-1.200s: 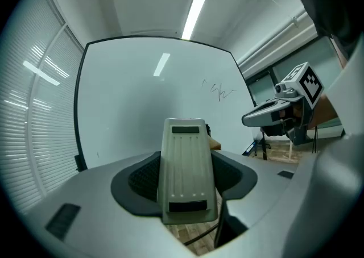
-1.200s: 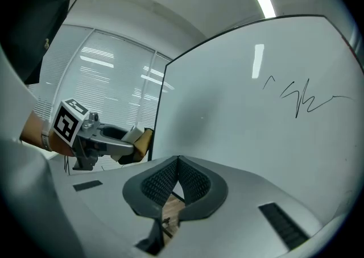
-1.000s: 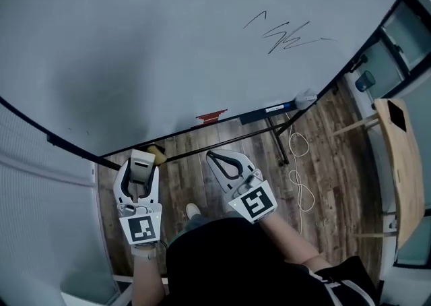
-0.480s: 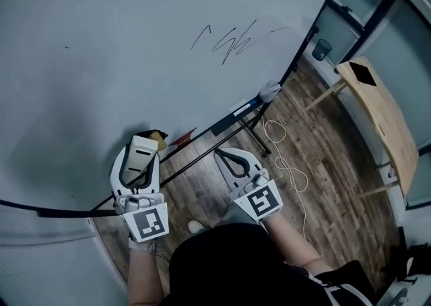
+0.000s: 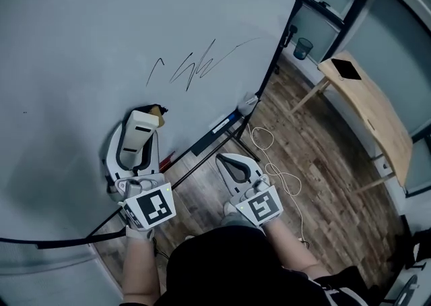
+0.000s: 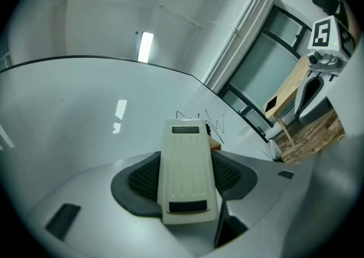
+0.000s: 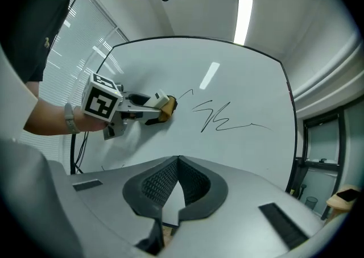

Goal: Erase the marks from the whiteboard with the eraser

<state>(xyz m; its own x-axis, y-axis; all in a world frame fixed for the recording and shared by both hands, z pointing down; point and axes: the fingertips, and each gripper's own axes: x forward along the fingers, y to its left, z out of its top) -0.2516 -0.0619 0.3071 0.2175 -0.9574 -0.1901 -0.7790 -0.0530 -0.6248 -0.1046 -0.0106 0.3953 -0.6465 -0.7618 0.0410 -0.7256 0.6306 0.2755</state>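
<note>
The whiteboard [image 5: 81,35] carries a black scribble [image 5: 195,62]. My left gripper [image 5: 138,119] is shut on the eraser [image 5: 137,137], a cream block with a tan felt end [image 5: 157,116]. It sits low on the board, below and left of the scribble. I cannot tell whether the felt touches the board. In the left gripper view the eraser [image 6: 187,171] lies between the jaws, with the scribble [image 6: 213,121] just beyond. My right gripper [image 5: 227,160] hangs shut and empty over the floor. Its own view shows the scribble [image 7: 219,117] and the eraser [image 7: 164,106].
A ledge with a marker [image 5: 222,125] runs along the board's lower edge, on a black stand. A white cable [image 5: 269,156] loops across the wooden floor. A wooden table [image 5: 367,106] and a blue bin [image 5: 303,47] stand to the right.
My left gripper has lifted the eraser from below the board's lower edge onto the board face, closer to the scribble. The right gripper has stayed low and shut.
</note>
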